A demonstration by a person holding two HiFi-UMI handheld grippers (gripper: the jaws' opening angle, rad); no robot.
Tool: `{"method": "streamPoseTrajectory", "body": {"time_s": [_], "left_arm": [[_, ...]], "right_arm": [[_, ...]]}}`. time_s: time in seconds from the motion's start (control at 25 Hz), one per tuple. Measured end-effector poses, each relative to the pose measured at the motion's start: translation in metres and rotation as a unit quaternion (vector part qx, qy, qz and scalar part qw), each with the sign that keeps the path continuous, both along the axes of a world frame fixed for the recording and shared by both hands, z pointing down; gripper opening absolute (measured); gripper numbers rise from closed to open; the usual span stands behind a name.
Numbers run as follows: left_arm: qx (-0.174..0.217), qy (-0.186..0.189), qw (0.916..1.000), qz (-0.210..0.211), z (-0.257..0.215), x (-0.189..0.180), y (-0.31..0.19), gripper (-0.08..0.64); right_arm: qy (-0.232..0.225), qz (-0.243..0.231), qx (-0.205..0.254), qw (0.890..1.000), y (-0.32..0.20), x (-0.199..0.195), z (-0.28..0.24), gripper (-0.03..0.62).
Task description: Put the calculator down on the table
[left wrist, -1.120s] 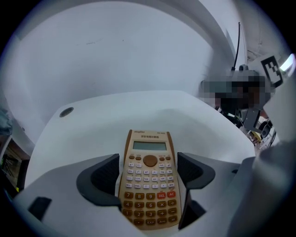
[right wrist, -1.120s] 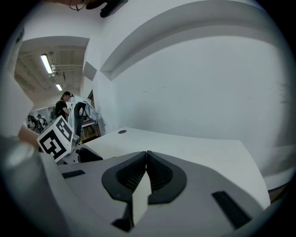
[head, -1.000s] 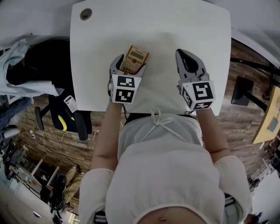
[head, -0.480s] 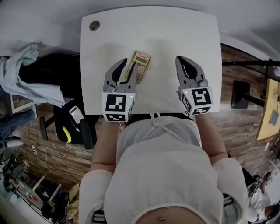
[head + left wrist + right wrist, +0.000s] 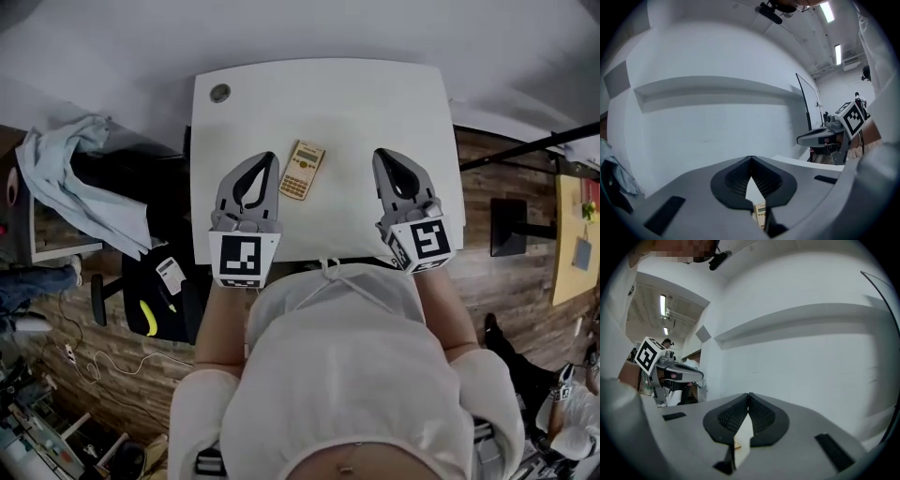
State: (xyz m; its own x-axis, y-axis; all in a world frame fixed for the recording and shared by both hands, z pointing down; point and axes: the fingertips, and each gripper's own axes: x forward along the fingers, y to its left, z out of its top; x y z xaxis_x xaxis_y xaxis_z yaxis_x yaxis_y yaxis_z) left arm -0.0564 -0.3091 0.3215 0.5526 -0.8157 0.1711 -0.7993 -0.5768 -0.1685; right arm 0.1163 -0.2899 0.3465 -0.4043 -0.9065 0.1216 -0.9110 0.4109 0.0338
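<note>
Underfoot, a wood-plank floor surrounds a white desk with rounded corners; a round grey grommet is set at its far left corner. A person in a white top stands at the near edge. Off the left edge sits a black chair with a pale blue cloth draped over it. Nearer, on the floor side, is a black object carrying a white label and a yellow item. Off the right edge is a flat black stand base.

Left tongs are held over the desk's near left part, the jaws brought fully together with nothing between them. Right tongs are held over the near right part, the jaw tips likewise together and empty. Each carries a cube with black-and-white square markers.

Writing: the print on the white label is too small to read. No maker's name can be made out on the calculator.

Calculator: lying flat on the desk, a little left of the middle, between the two tongs and closer to the left pair, touching neither. Bare desk surrounds it. Its body is tan, slim and rectangular, tilted with the display end toward the far edge and leaning right; a pale display strip sits above rows of small keys. The left gripper view shows it low between the jaw arms.
</note>
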Motion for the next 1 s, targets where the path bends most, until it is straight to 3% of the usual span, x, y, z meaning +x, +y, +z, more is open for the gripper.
{"method": "streamPoseTrajectory", "body": {"time_s": [0.16,0.32,0.52,0.84,1.0], "left_arm": [[0.012,0.009,0.9998,0.009,-0.023,-0.007,0.015,0.018],[0.036,0.044,0.9982,0.019,-0.039,-0.015,0.018,0.018],[0.051,0.062,0.9962,0.032,-0.048,-0.016,0.024,0.018],[0.036,0.037,0.9983,0.029,-0.041,-0.016,0.027,0.018],[0.010,0.018,0.9995,0.022,-0.032,-0.017,0.026,0.017]], "right_arm": [[0.010,-0.003,0.035,0.999,0.012,-0.001,-0.024,0.005],[0.024,-0.005,0.064,0.998,0.019,-0.005,-0.042,0.003],[0.022,-0.005,0.066,0.998,0.025,-0.006,-0.046,0.002],[0.015,-0.013,0.055,0.998,0.026,-0.011,-0.042,0.002],[0.014,-0.013,0.052,0.998,0.023,-0.013,-0.040,0.002]]}}
